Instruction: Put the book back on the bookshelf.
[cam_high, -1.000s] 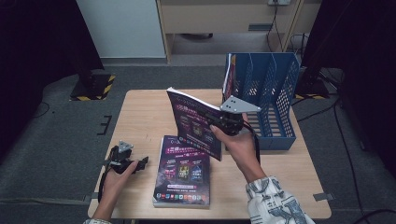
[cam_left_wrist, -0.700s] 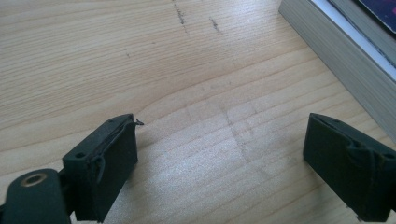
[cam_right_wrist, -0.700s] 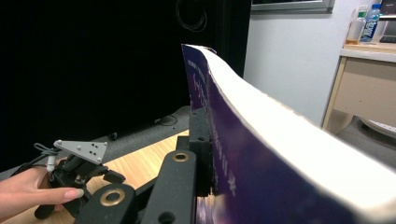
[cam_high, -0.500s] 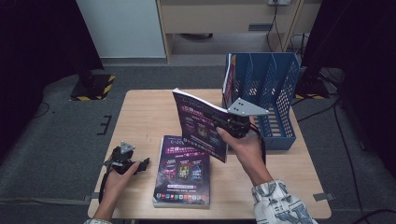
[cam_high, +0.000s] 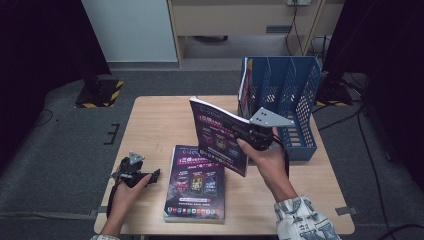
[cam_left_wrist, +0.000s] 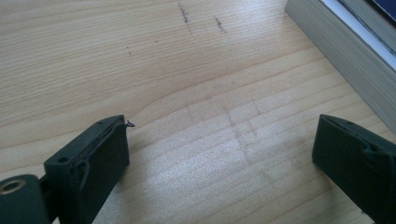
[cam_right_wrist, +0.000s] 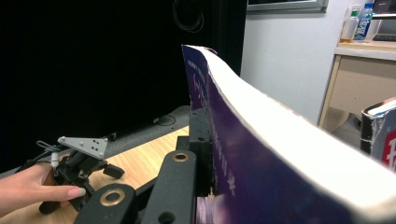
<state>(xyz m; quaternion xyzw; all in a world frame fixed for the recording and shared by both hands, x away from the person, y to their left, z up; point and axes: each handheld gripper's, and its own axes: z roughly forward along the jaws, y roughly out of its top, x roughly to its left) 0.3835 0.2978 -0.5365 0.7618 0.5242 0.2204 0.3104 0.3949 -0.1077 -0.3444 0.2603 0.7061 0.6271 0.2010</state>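
the right tongs (cam_high: 248, 136) are clenched on a book (cam_high: 218, 136), holding it tilted above the table (cam_high: 160, 120); since a second ago it has swung nearer the blue file rack (cam_high: 287, 95) at the far right, likely its slot. the left tongs (cam_high: 142, 176) have just been opening, nothing between them, resting near left beside the stack of books (cam_high: 196, 186). one book (cam_high: 244, 85) already stands in the rack's left slot; the others look free.

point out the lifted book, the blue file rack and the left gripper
lifted book (cam_high: 220, 137), high view, on its purple cover
blue file rack (cam_high: 302, 87), high view, on its mesh side wall
left gripper (cam_high: 154, 174), high view, between its open fingertips
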